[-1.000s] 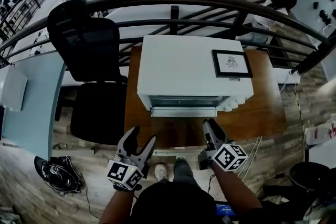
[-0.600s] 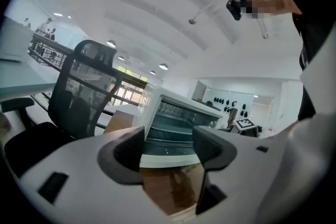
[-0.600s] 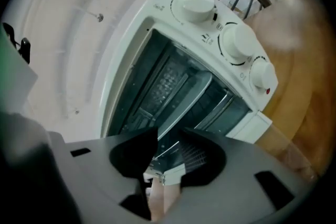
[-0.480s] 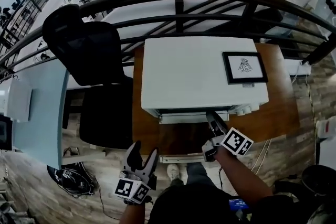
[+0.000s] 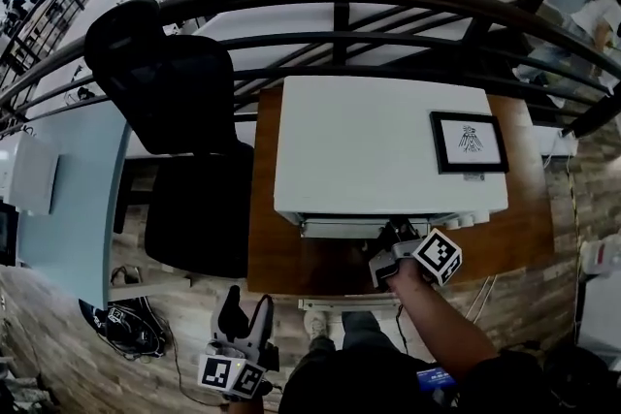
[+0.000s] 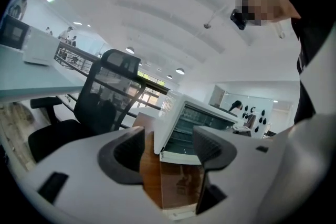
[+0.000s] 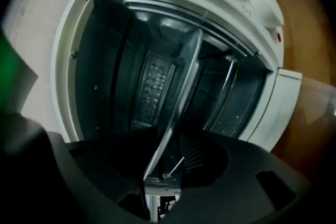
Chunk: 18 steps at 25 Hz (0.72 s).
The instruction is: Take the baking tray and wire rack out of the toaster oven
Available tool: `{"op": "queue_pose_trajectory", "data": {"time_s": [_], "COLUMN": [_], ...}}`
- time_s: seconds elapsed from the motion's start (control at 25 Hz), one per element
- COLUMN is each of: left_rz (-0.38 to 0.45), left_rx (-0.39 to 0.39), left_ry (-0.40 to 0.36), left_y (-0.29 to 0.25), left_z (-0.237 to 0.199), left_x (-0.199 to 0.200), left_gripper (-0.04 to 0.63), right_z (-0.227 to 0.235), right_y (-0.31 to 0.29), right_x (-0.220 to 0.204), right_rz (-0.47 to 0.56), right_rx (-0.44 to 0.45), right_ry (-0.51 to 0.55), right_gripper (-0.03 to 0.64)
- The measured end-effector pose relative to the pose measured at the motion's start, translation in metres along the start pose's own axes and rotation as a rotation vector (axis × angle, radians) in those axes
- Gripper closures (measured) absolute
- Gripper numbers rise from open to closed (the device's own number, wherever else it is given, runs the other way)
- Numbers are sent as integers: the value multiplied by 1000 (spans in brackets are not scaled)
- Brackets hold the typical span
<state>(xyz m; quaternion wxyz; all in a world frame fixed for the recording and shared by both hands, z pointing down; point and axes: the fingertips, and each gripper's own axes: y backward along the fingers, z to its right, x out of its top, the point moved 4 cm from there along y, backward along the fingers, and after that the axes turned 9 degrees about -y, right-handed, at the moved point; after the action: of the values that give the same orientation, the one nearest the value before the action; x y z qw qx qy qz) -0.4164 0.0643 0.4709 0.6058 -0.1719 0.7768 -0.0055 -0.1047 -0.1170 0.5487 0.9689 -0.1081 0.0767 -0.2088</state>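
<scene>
Right gripper view: baking tray (image 7: 173, 107) sits in a slot inside the toaster oven (image 7: 63, 60). It shows edge-on (pic is rolled, knobs (image 7: 265, 8) at top). Its front lip runs in btw the jaws of the right gripper (image 7: 163, 152). The jaws stand part-way apart round the lip, and the ribbed pad on one side shows clear of the metal, so no pinch. A thinner metal rail lies in another slot toward the door (image 7: 281, 105); can't tell if it's the wire rack. The door hangs open.

Head view: the right gripper's tips are at the oven mouth, over the wooden table (image 5: 281, 238). A black-framed picture (image 5: 469, 142) lies on the oven's white top.

Left gripper (image 5: 245, 305) is held low, off the table's near edge and well apart from the oven. Its fingers are spread w/ nothing btw them. An office chair (image 5: 184, 141) stands left of the table.
</scene>
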Motion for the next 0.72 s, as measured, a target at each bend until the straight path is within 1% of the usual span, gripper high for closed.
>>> {"op": "queue_pose_trajectory", "data": {"time_s": [0.16,0.32,0.48,0.6,0.72], "left_rz": [7,19,62,32,30], "left_rx": [32,67,56,53,46], "left_ry": [18,31,43,20,13], "left_y": [15,36,43,48,50], "left_z": [-5,-4,2,0,-2], "left_x": [-2,-2,4,0,0], "left_gripper": [304,304,305,310,310], "right_z": [-5,-1,0,1,2], "right_y": [-10,-15,-14,-11,-5], "right_x": [5,8,8,5,1], "right_rz": [30,39,46,47,47], "right_rx": [18,13,11,12,22], "right_ry": [-53,-46,-76,-121,-153], "right_gripper": [484,498,518,528,535]}}
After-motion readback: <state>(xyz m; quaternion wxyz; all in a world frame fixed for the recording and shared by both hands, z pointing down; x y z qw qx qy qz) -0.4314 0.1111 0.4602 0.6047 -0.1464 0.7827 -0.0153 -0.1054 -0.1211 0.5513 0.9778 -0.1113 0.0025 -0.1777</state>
